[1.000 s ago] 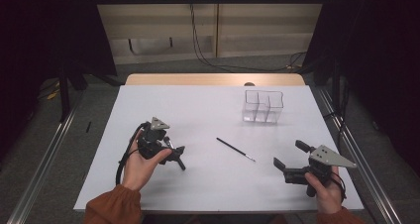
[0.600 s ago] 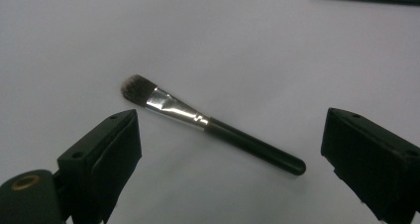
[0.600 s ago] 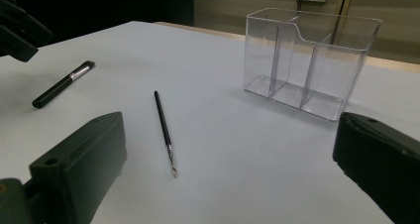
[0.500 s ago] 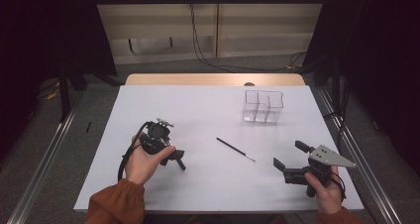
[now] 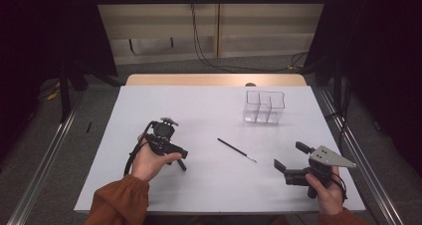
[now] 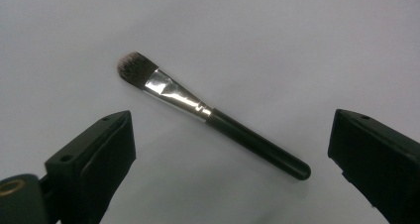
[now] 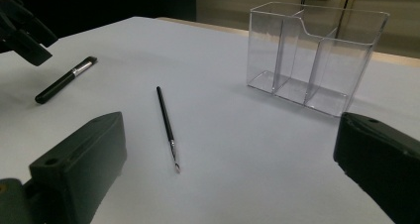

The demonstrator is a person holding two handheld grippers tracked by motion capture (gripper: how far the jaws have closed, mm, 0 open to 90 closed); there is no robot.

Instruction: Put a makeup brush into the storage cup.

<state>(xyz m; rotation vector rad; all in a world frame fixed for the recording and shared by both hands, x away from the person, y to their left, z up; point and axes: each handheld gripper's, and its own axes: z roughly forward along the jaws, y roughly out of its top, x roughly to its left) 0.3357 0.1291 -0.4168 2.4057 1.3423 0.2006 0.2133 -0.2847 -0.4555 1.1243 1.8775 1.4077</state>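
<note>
Left gripper (image 6: 233, 149) hovers over brush (image 6: 208, 115), jaws spread wide, grasp pending: lower, close on handle. Right gripper (image 7: 228, 174) released, idle.

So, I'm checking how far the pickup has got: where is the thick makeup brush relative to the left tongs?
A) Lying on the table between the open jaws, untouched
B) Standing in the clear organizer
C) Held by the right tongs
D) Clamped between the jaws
A: the left gripper view shows the makeup brush flat on the white table, with the left tongs open and both jaws clear of it.
</note>
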